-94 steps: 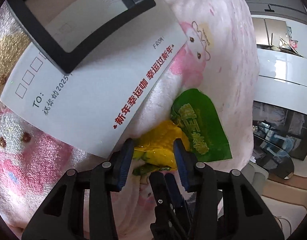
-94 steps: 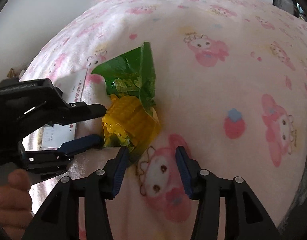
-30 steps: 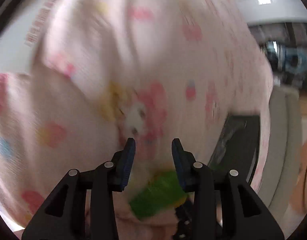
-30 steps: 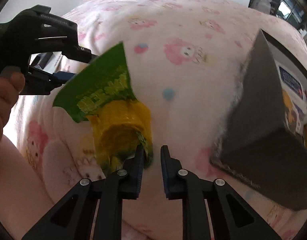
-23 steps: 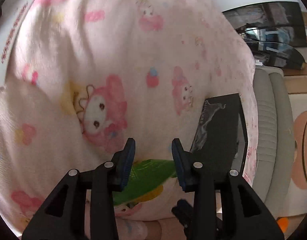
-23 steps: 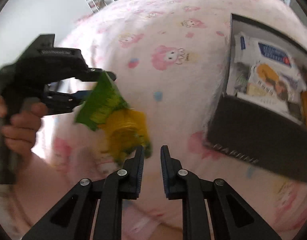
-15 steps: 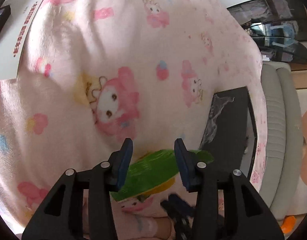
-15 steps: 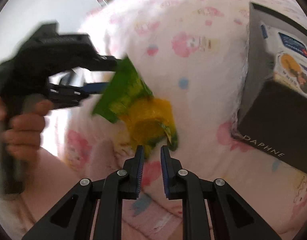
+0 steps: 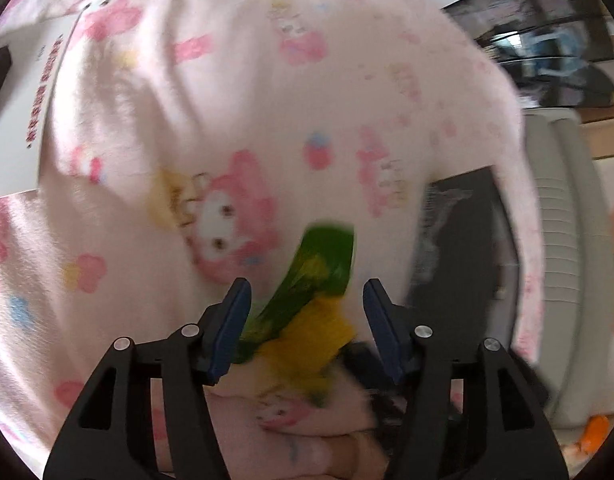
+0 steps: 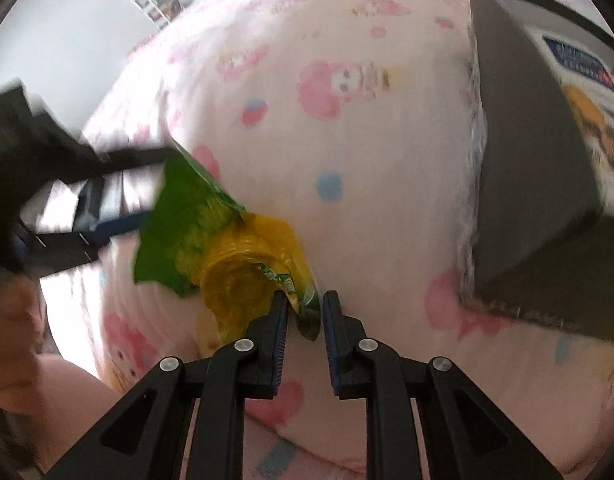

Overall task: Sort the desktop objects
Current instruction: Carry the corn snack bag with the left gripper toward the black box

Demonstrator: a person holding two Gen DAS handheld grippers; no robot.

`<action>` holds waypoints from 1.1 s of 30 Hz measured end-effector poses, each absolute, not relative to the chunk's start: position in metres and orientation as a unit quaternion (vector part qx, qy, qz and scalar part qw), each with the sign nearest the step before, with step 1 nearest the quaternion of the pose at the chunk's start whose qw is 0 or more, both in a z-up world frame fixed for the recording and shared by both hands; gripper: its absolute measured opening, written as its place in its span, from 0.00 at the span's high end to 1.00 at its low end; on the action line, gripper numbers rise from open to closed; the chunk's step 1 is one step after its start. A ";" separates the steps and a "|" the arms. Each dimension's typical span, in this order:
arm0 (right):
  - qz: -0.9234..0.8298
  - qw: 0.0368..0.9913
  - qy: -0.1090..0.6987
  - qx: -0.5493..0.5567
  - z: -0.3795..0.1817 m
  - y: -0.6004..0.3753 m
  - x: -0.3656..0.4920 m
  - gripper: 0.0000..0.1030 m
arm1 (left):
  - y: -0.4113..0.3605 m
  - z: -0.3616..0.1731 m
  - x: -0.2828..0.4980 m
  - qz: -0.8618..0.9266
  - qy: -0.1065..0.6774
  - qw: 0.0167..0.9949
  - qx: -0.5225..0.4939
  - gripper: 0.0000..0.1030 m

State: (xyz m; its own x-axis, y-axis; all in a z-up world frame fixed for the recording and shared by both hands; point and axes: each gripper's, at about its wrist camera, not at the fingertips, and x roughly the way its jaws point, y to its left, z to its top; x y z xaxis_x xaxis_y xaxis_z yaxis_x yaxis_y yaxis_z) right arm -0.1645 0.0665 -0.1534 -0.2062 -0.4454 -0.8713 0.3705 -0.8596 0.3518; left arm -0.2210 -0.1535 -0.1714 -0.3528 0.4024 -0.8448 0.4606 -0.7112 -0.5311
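1. At the left of the right wrist view the left tool [image 10: 119,196] is blurred; its own camera shows its blue-padded fingers [image 9: 231,332] spread wide with nothing between them, the packet hanging in the gap beyond, seemingly untouched
2. The crinkly green-and-yellow plastic snack packet [image 10: 211,240] hangs above the pink cartoon-print fleece blanket [image 10: 367,160] that covers the surface, left of the box and apart from it
3. The right tool [image 10: 303,312] is narrowed on the packet's lower sealed corner, pinching a thin flap of film
4. The packet looks light, soft and slick; the bulging yellow middle would likely crush or slide under a pinch, so the flat sealed edge seems the sounder hold, though a small corner bite may let it swing or slip
5. Its long axis runs diagonally, green end up and to the left toward the left tool, yellow end down at the right tool
6. At the right stands the dark grey open cardboard box [image 10: 527,160], other packets inside, probably where this one belongs
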 end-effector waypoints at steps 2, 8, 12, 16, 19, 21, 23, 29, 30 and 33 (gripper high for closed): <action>-0.783 0.268 -0.048 0.559 -0.146 0.064 -0.169 0.84 | -0.158 -0.176 -0.224 -0.730 0.363 0.052 0.576 0.57; -0.774 0.276 -0.074 0.565 -0.152 0.067 -0.164 0.82 | -0.166 -0.185 -0.220 -0.717 0.367 0.084 0.586 0.61; -0.748 0.281 -0.109 0.591 -0.161 0.086 -0.168 0.81 | -0.158 -0.188 -0.221 -0.714 0.353 0.076 0.600 0.61; -0.746 0.297 -0.114 0.584 -0.158 0.084 -0.166 0.70 | -0.158 -0.195 -0.221 -0.704 0.352 0.073 0.612 0.61; -0.738 0.302 -0.128 0.589 -0.163 0.079 -0.171 0.70 | -0.159 -0.198 -0.218 -0.700 0.352 0.078 0.617 0.61; -0.735 0.305 -0.139 0.589 -0.165 0.076 -0.174 0.70 | -0.158 -0.198 -0.213 -0.699 0.348 0.081 0.619 0.61; -0.736 0.312 -0.140 0.585 -0.167 0.071 -0.176 0.70 | -0.156 -0.198 -0.212 -0.702 0.341 0.082 0.620 0.62; -0.747 0.328 -0.123 0.566 -0.150 0.072 -0.172 0.76 | -0.154 -0.197 -0.198 -0.685 0.388 0.050 0.614 0.62; -0.750 0.328 -0.120 0.561 -0.145 0.078 -0.168 0.76 | -0.151 -0.195 -0.193 -0.682 0.400 0.036 0.612 0.62; -0.753 0.323 -0.109 0.562 -0.139 0.098 -0.157 0.76 | -0.129 -0.188 -0.182 -0.682 0.401 -0.010 0.612 0.62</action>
